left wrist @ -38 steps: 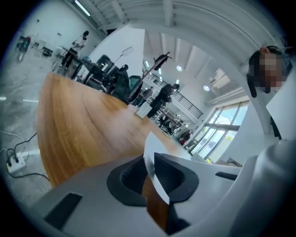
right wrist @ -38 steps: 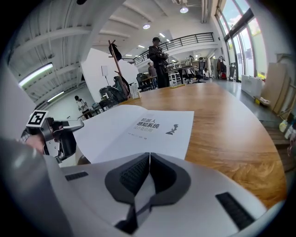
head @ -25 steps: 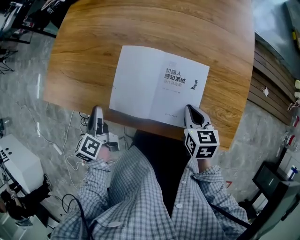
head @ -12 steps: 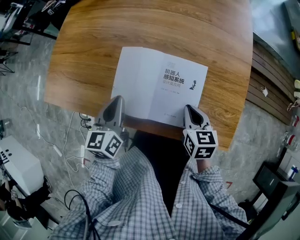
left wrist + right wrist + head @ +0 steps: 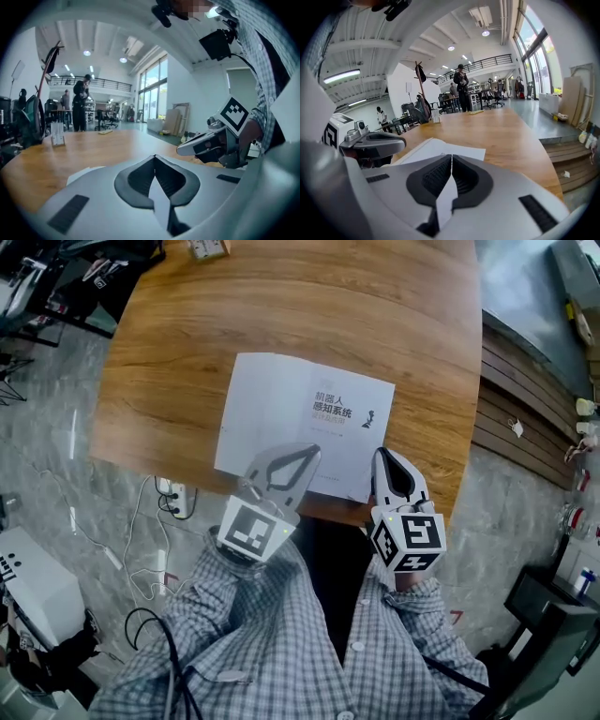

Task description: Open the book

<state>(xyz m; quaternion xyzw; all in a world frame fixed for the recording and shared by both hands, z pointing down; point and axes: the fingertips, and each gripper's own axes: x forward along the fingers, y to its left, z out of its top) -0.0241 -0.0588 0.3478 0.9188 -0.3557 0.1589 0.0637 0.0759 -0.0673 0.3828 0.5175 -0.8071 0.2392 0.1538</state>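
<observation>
We see the book (image 5: pixel 281 399) lying flat on the wooden table (image 5: pixel 187 343), close to the near edge. It is open: a blank white page on the left and a title page with dark print on the right.

The left gripper (image 5: pixel 309 456) points up and to the right over the near edge of the book, so its tips cover part of the lower page. Its own view shows the jaws closed tip to tip with nothing between the ribbed pads. From the pictures we cannot tell whether it touches the paper.

The right gripper (image 5: pixel 385 456) sits at the book's near right corner, just beside the page. Its jaws are closed too, and it carries nothing. The two grippers are near each other but apart, and each shows at the side of the other's view.

Both arms wear checked sleeves (image 5: pixel 281 634). On the grey floor to the left of the table lie a power strip (image 5: pixel 173 495) and loose white cables (image 5: pixel 112 540). Across the hall, behind the table, a few people stand by desks (image 5: pixel 461 86).
</observation>
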